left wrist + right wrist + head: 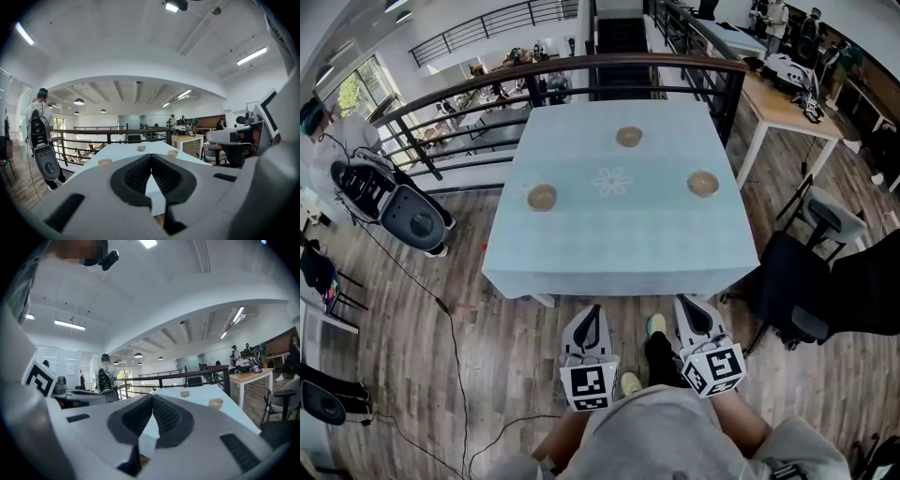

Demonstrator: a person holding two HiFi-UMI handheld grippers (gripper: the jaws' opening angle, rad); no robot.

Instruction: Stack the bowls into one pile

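Three tan bowls stand apart on the pale blue tablecloth (609, 234): the left bowl (542, 197), the far bowl (629, 136) and the right bowl (703, 183). Both grippers are held low, short of the table's near edge, above the floor. My left gripper (592, 311) is shut and holds nothing; its own view shows the three bowls ahead as left bowl (105, 161), far bowl (141, 148) and right bowl (173, 153). My right gripper (686, 304) is also shut and holds nothing; past its closed tips its view shows the far bowl (185, 393) and the right bowl (216, 403).
A dark railing (581, 66) runs behind the table. A black chair (797, 281) stands at the right, close to the table's corner. A wooden desk (783, 103) is at the back right. A backpack rig (398, 206) and cables (450, 328) lie on the floor at the left.
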